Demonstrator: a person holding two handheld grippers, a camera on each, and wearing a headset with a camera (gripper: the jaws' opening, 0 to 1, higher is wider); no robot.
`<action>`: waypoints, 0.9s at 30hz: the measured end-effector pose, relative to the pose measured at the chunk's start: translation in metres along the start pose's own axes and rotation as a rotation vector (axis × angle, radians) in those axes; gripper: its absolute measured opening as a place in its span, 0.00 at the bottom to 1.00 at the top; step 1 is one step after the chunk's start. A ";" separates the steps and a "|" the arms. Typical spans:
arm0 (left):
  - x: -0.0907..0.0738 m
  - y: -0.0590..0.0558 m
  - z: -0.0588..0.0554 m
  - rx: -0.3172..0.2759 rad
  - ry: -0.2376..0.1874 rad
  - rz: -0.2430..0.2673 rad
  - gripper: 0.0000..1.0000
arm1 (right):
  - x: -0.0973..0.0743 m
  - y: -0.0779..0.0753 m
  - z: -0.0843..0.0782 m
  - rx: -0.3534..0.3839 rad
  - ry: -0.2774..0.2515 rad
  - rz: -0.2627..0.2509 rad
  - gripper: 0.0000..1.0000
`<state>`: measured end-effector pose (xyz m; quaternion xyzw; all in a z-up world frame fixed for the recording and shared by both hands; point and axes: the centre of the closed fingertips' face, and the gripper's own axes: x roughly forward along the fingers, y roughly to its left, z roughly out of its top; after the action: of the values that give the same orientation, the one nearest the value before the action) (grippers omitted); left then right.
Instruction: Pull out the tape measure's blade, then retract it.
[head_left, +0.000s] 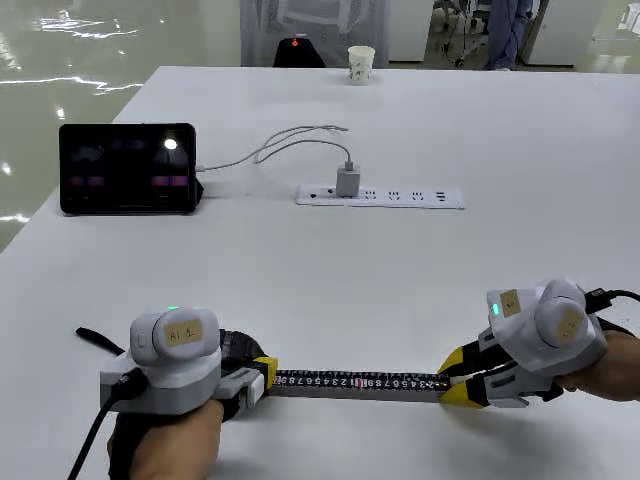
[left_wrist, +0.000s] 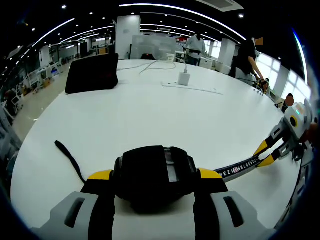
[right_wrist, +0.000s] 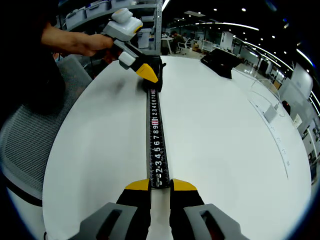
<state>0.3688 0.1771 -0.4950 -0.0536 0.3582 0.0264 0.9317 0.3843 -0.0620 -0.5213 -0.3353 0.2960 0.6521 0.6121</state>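
Note:
A black tape measure case (left_wrist: 155, 172) sits between the yellow-tipped jaws of my left gripper (head_left: 262, 376), which is shut on it near the table's front edge. Its dark numbered blade (head_left: 355, 381) runs flat along the white table to my right gripper (head_left: 452, 379), which is shut on the blade's end. In the right gripper view the blade (right_wrist: 156, 137) stretches from my right gripper (right_wrist: 160, 184) up to the case (right_wrist: 152, 75) held by the left gripper (right_wrist: 145, 70). The case's black wrist strap (left_wrist: 70, 159) lies on the table beside it.
A black tablet (head_left: 127, 167) stands at the back left, cabled to a charger (head_left: 347, 181) in a white power strip (head_left: 380, 196). A paper cup (head_left: 360, 64) sits at the far edge. The white table (head_left: 330, 270) spreads wide between these and my grippers.

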 end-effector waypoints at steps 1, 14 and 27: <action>0.000 0.000 0.000 -0.001 0.000 0.000 0.58 | 0.001 0.000 0.001 0.000 -0.001 0.001 0.10; -0.001 0.000 0.000 -0.007 -0.003 -0.004 0.59 | 0.007 0.002 0.010 0.005 -0.011 0.008 0.10; -0.001 0.000 0.000 -0.012 -0.002 -0.009 0.59 | 0.015 0.004 0.022 0.008 -0.023 0.016 0.10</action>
<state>0.3680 0.1771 -0.4947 -0.0607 0.3570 0.0242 0.9318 0.3781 -0.0356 -0.5200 -0.3231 0.2942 0.6596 0.6116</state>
